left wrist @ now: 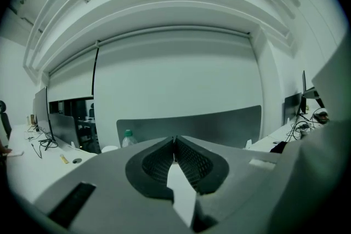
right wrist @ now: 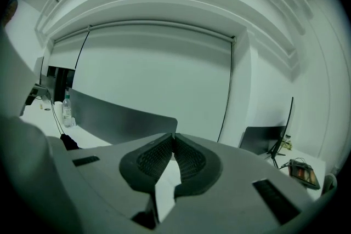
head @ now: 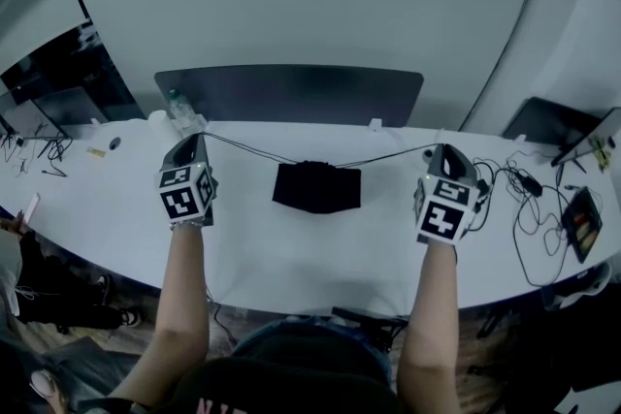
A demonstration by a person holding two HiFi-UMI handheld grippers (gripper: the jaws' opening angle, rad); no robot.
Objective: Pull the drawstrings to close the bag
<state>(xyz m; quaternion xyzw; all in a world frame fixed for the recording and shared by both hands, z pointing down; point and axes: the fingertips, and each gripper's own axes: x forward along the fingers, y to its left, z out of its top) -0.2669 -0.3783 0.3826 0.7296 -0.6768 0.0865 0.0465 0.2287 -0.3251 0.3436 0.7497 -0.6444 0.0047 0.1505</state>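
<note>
A person faces a white table (head: 116,208) with both arms out and a gripper in each hand, mid-pull on a drawstring bag. At the left a bottle (head: 175,102) stands by the table's far edge, just beyond the left gripper (head: 198,140). Its jaws are clenched tip to tip on the left string (head: 252,150) (the cord is too thin to show in the gripper's own view). That string runs taut to the black bag (head: 316,187), which lies on the table midway between the hands, its mouth toward the grey divider (head: 291,92). The right string (head: 388,156) runs from the bag to the right gripper (head: 441,148), likewise clamped shut on it. The mouth looks gathered but perhaps not fully cinched. The next move likely calls for drawing both hands evenly further apart, with the grips kept firm. Far right, loose cables (head: 529,208) and a small device (head: 582,223) lie near the right hand's outward path.
</note>
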